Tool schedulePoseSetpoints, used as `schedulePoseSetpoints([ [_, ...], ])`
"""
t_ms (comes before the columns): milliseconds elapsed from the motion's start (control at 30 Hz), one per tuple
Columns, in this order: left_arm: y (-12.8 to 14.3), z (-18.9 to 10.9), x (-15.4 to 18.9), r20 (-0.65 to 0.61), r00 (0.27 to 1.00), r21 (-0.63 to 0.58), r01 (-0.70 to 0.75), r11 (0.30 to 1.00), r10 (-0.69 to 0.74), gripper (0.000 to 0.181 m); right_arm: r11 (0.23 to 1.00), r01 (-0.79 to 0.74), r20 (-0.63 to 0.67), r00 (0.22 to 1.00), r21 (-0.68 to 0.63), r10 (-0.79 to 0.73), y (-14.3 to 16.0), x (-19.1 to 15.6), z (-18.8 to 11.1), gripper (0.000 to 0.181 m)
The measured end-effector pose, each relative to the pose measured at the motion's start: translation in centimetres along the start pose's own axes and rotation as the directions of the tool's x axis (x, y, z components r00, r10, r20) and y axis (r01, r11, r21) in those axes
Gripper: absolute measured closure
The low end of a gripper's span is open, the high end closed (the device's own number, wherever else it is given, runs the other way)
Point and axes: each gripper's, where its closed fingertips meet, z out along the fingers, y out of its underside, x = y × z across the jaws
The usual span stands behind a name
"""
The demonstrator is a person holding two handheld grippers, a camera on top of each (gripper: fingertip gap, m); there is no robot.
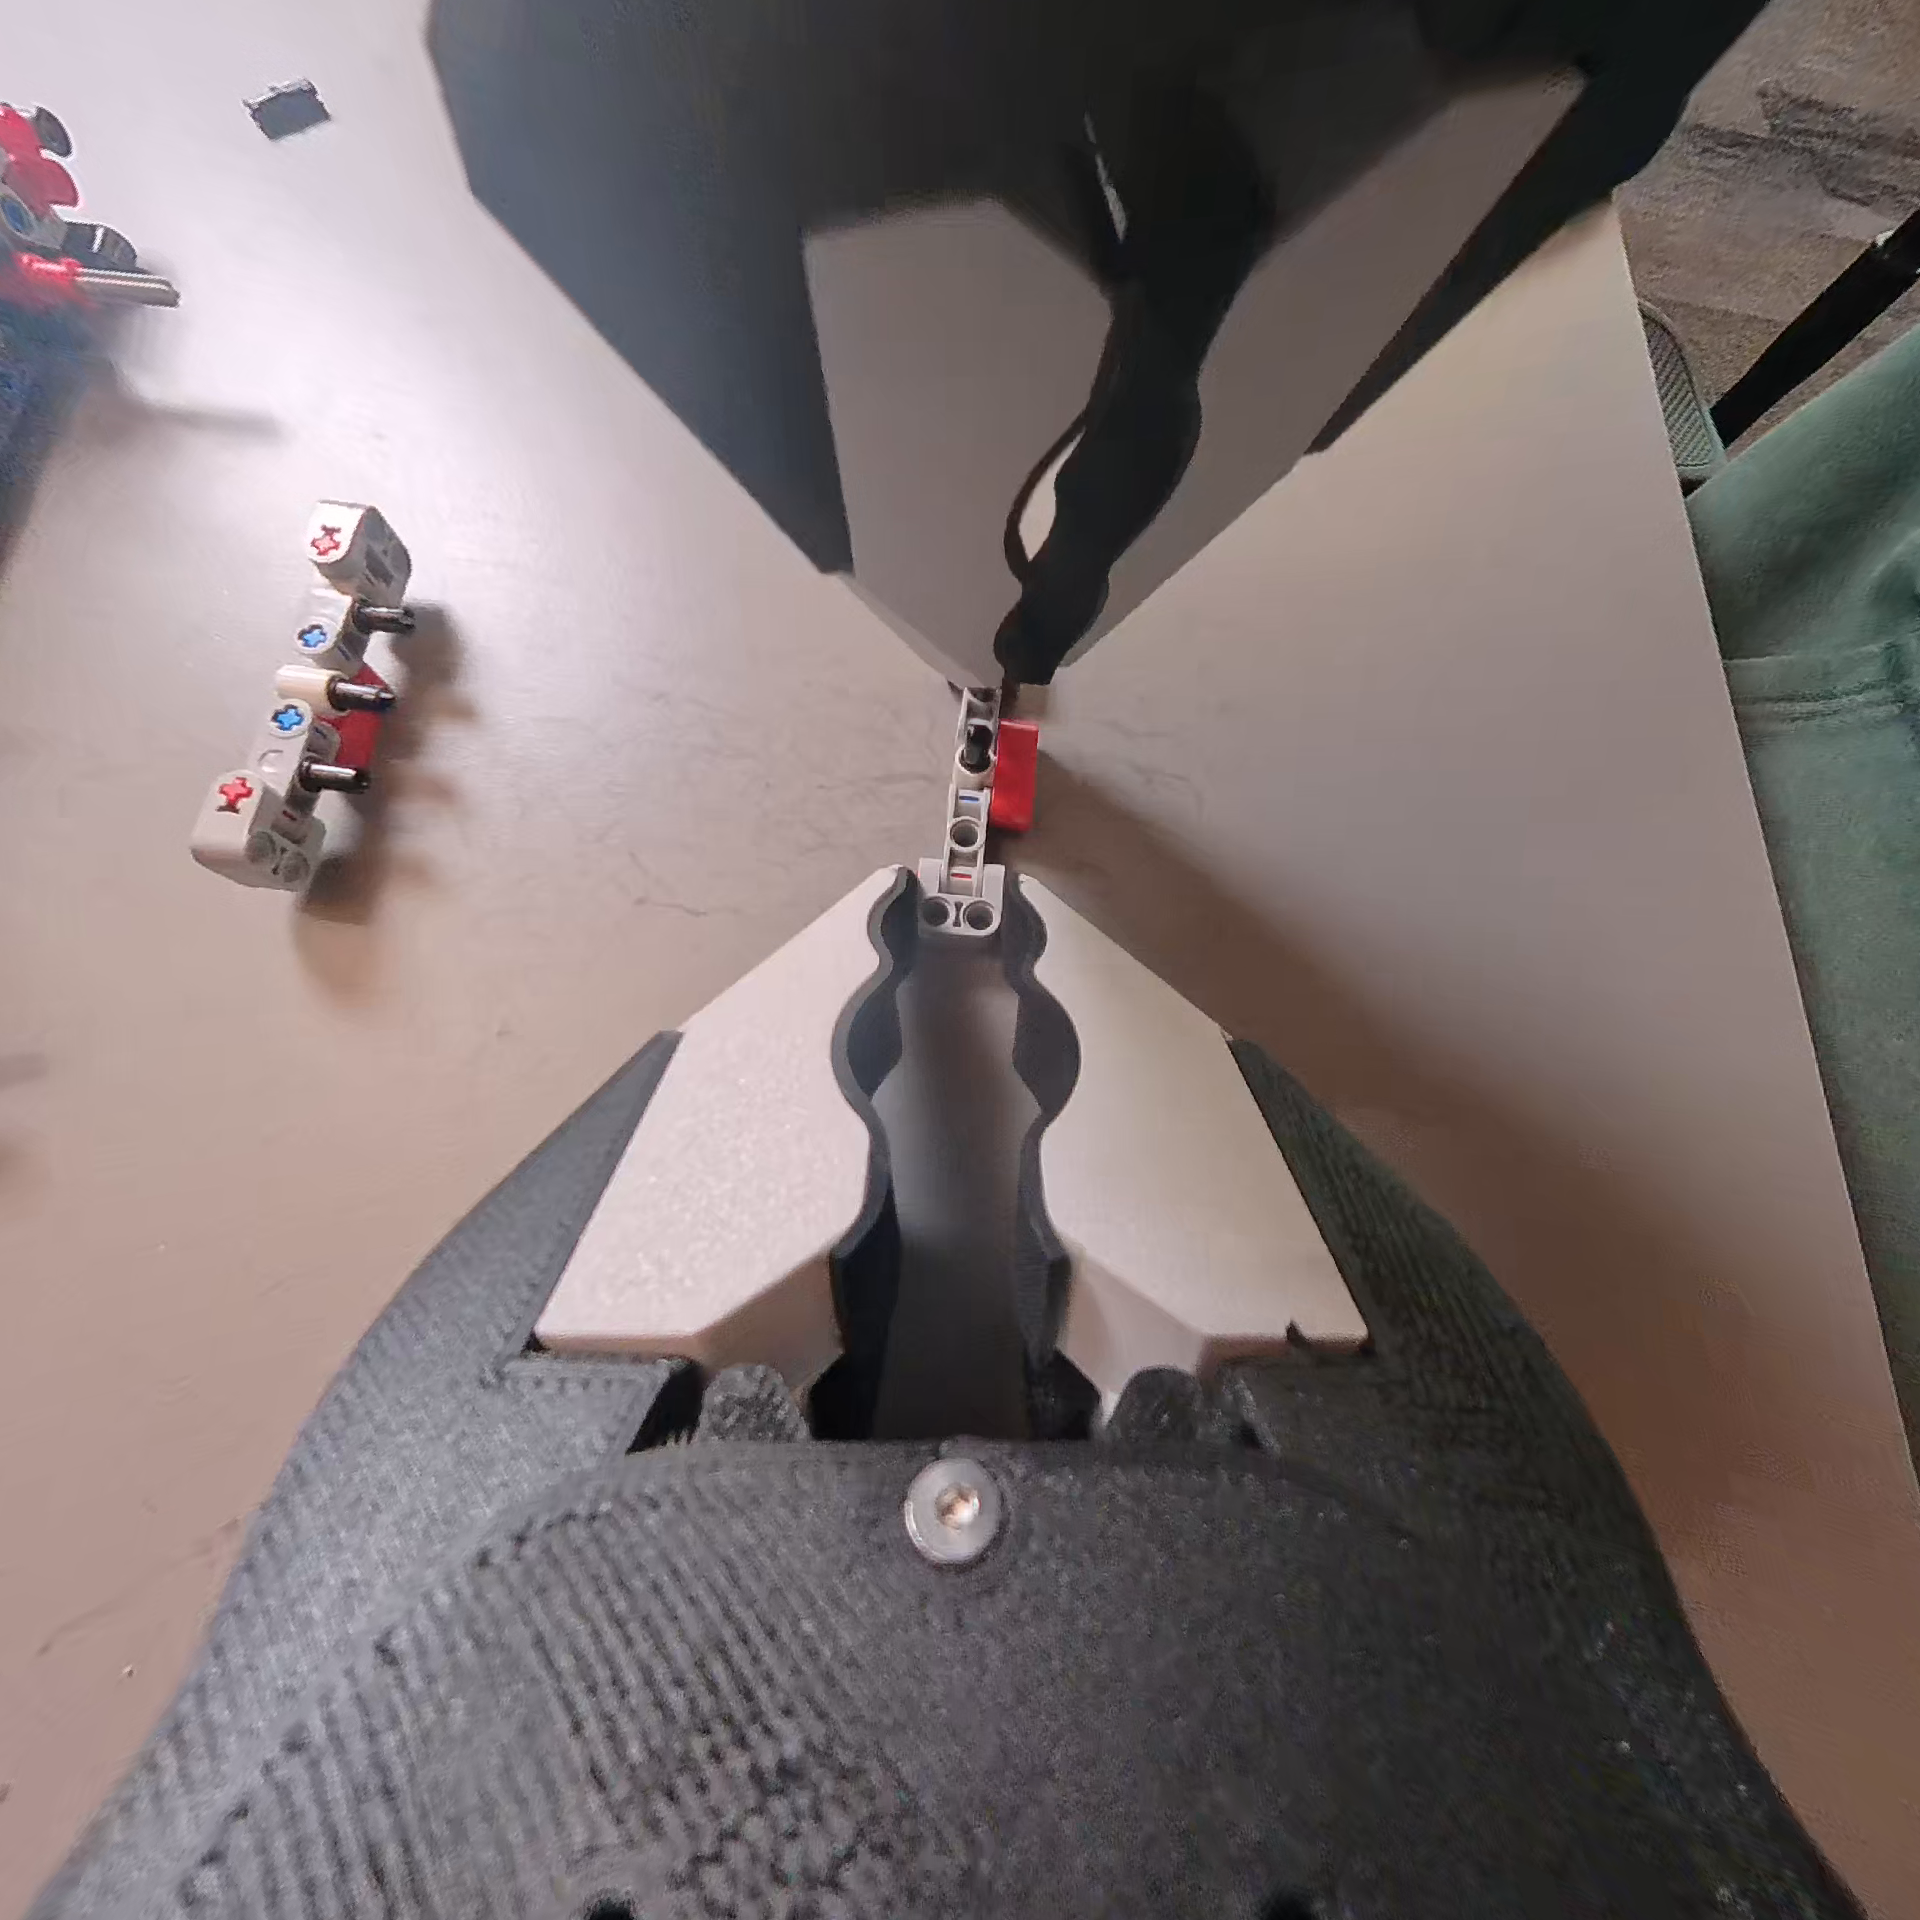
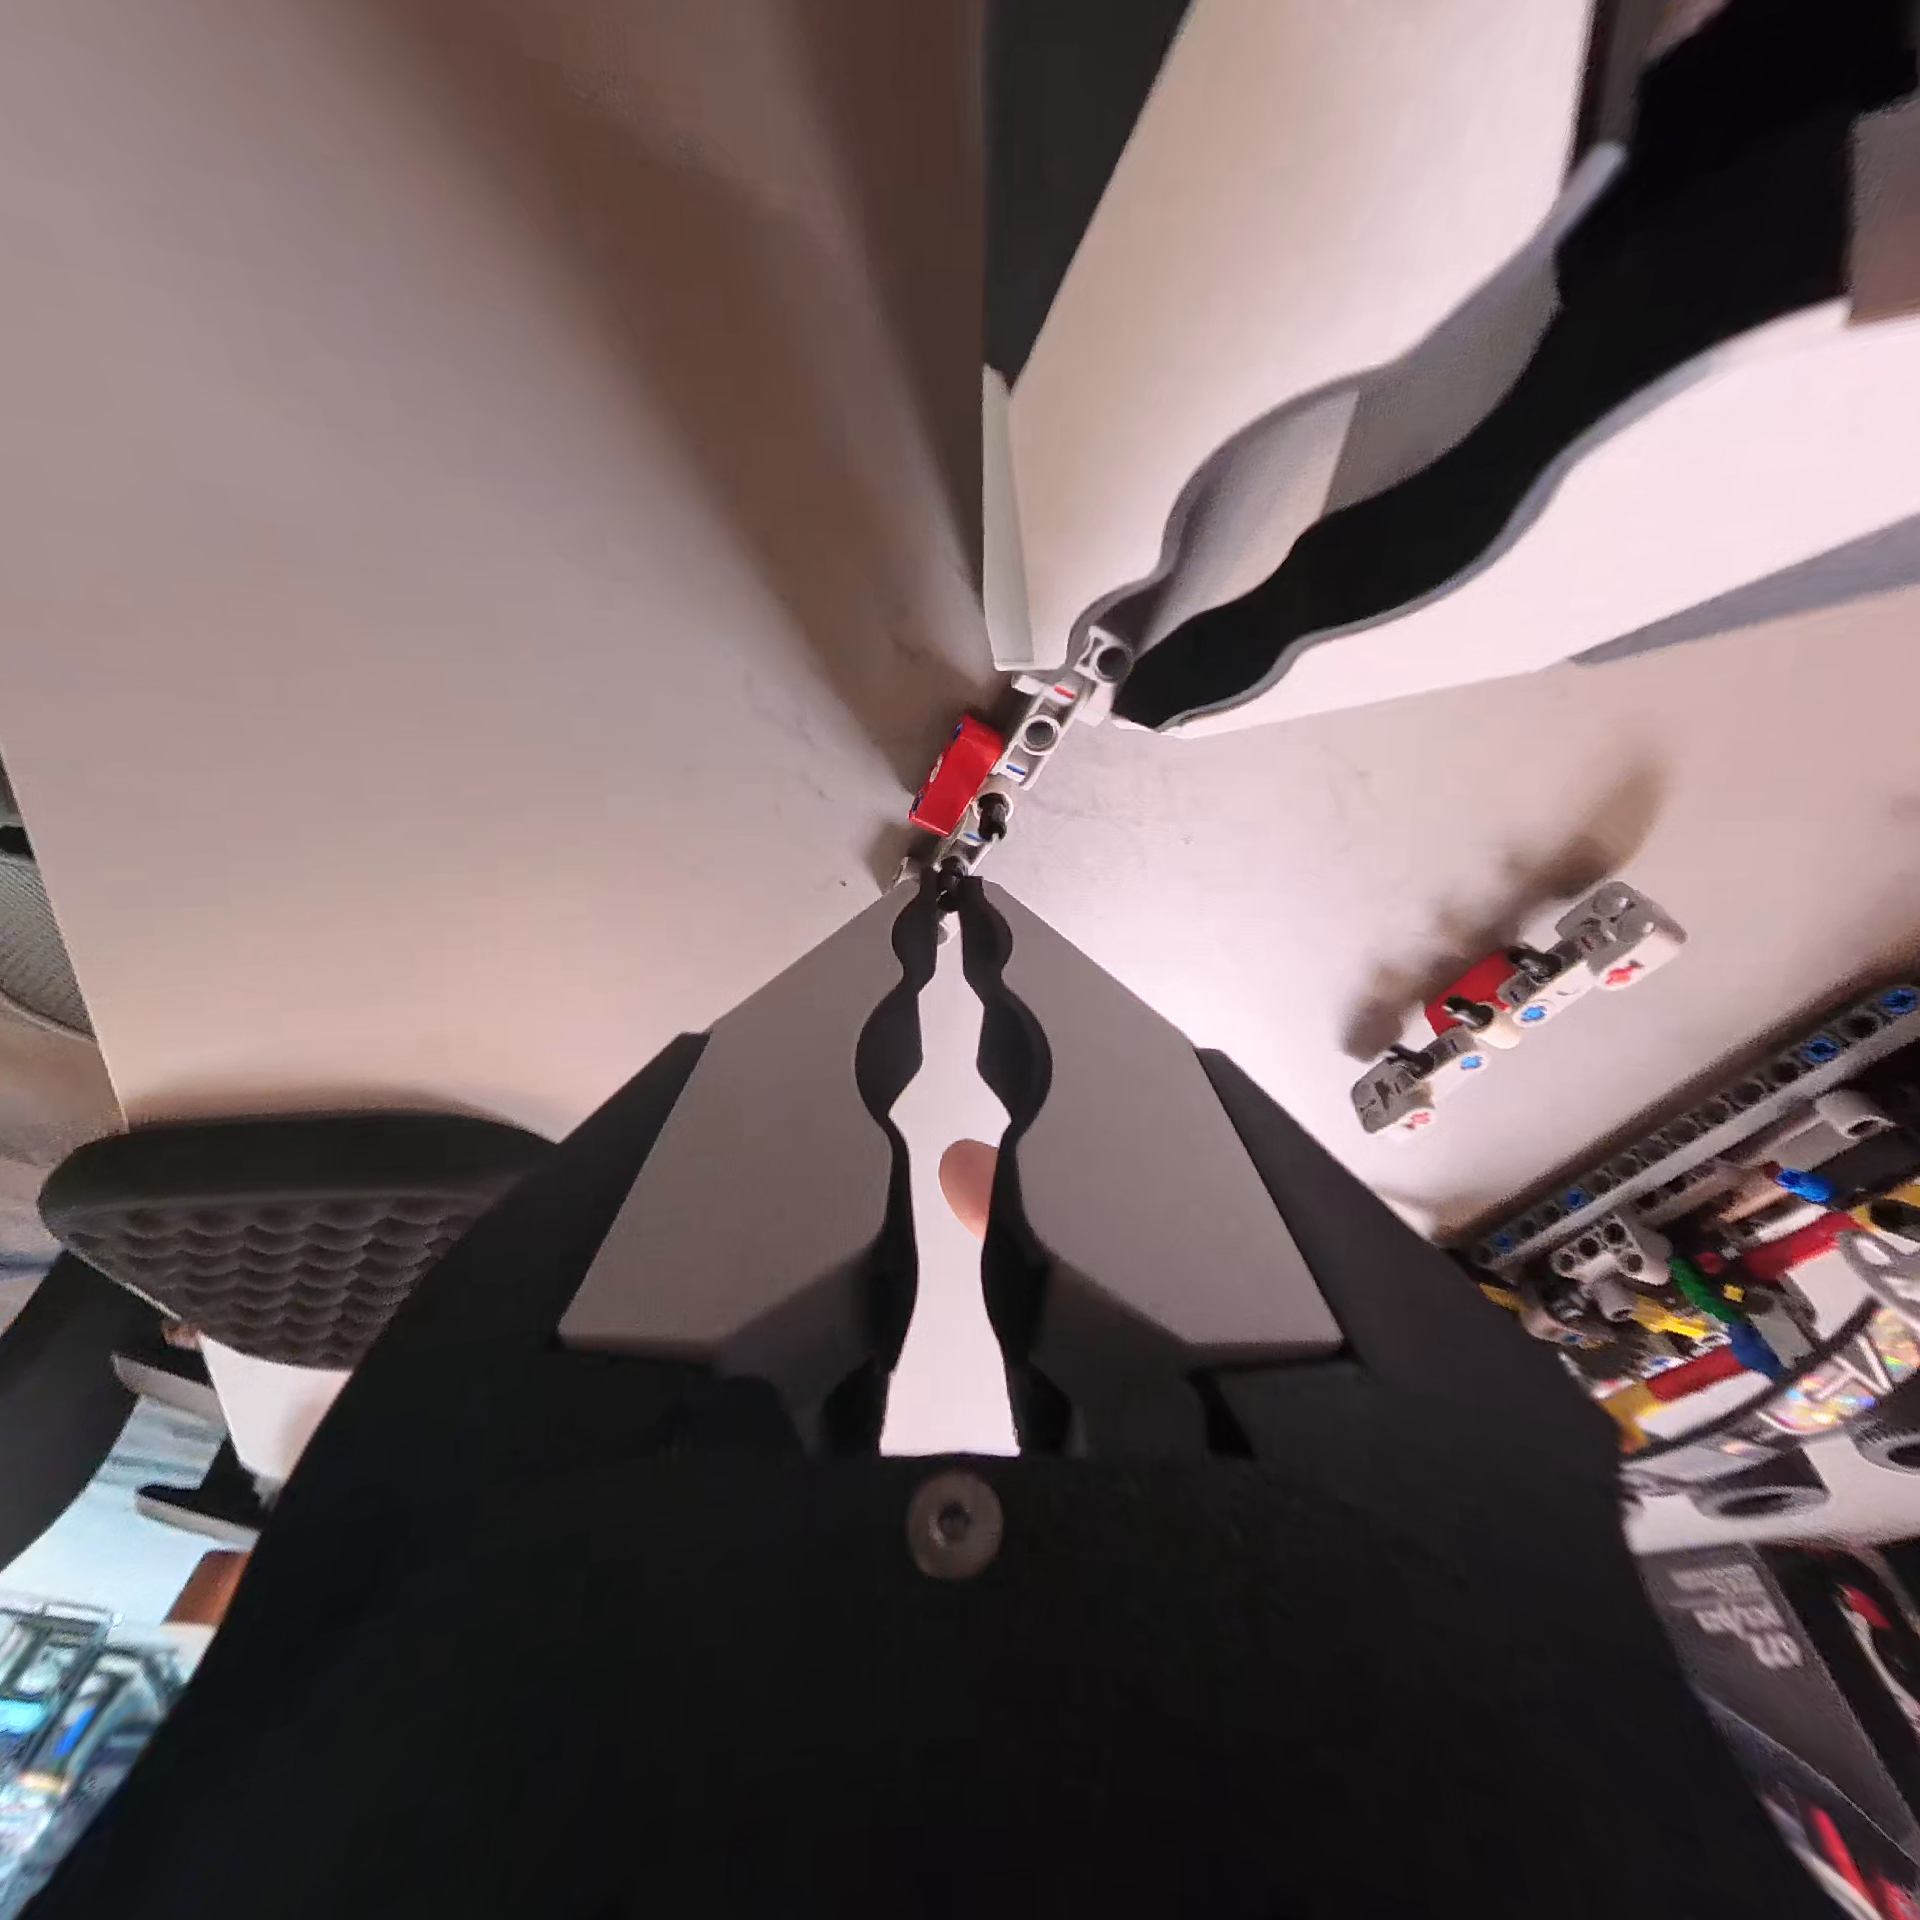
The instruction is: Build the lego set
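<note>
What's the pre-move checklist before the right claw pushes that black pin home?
1. Left claw gripping the near end of the grey beam: ok, fingers closed on it.
2. Right claw holding the black pin at its tips: ok.
3. Pin lined up with the beam's end hole: cannot tell, the tips hide the joint.
4. Red piece seated on the beam's side: ok, touching in both views.
5. Beam lifted off the table: cannot tell.
6. Finished grey subassembly out of the way: ok, lies apart on the table.
</note>
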Motion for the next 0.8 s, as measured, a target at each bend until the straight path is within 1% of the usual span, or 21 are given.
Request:
schedulePoseSetpoints([
  [200,0.0,0.0,0.0,-0.003,1.000,0.000,0.006,1.000,-0.006,0.167,0.994,-0.047,-0.001,0.999,0.096,0.047,0.1,-0.2,0.5,0.179],
  [300,0.0,0.0,0.0,-0.004,1.000,0.001,0.008,1.000,-0.008,0.167,0.995,-0.046,-0.007,0.999,0.093,0.047,0.0,-0.2,0.5,0.179],
  [433,-0.1,0.0,0.0,-0.013,0.999,0.006,0.038,0.999,-0.038,0.167,0.992,-0.072,0.022,0.997,0.103,0.070,0.0,-0.2,0.5,0.179],
  [500,-0.1,0.0,0.0,-0.009,0.999,0.005,0.032,0.999,-0.032,0.167,0.990,-0.087,0.006,0.996,0.115,0.086,0.0,-0.2,0.5,0.179],
  [567,0.0,-0.1,0.1,-0.010,0.999,0.006,0.032,0.999,-0.032,0.167,0.980,-0.084,-0.050,0.994,0.178,0.094,0.1,0.0,0.4,0.178],
  [600,0.0,-0.1,0.2,-0.014,0.999,0.008,0.034,0.999,-0.034,0.167,0.967,-0.106,-0.054,0.991,0.230,0.121,0.0,-0.1,0.2,0.173],
  [633,0.0,-0.1,0.2,-0.013,0.999,0.009,0.036,0.999,-0.036,0.167,0.949,-0.147,-0.029,0.987,0.278,0.161,0.0,-0.4,0.0,0.165],
  [667,0.0,-0.2,0.2,-0.013,0.999,0.009,0.037,0.999,-0.037,0.167,0.930,-0.179,-0.020,0.980,0.320,0.196,0.1,-0.5,-0.2,0.161],
  [767,0.0,-0.1,0.2,-0.017,0.999,0.009,0.039,0.999,-0.038,0.167,0.884,-0.203,-0.089,0.961,0.420,0.263,0.5,0.3,-0.7,0.167],
  [800,0.0,-0.1,0.2,-0.016,0.999,0.009,0.038,0.999,-0.038,0.167,0.865,-0.216,-0.086,0.955,0.453,0.283,0.3,0.4,-0.9,0.168],
])
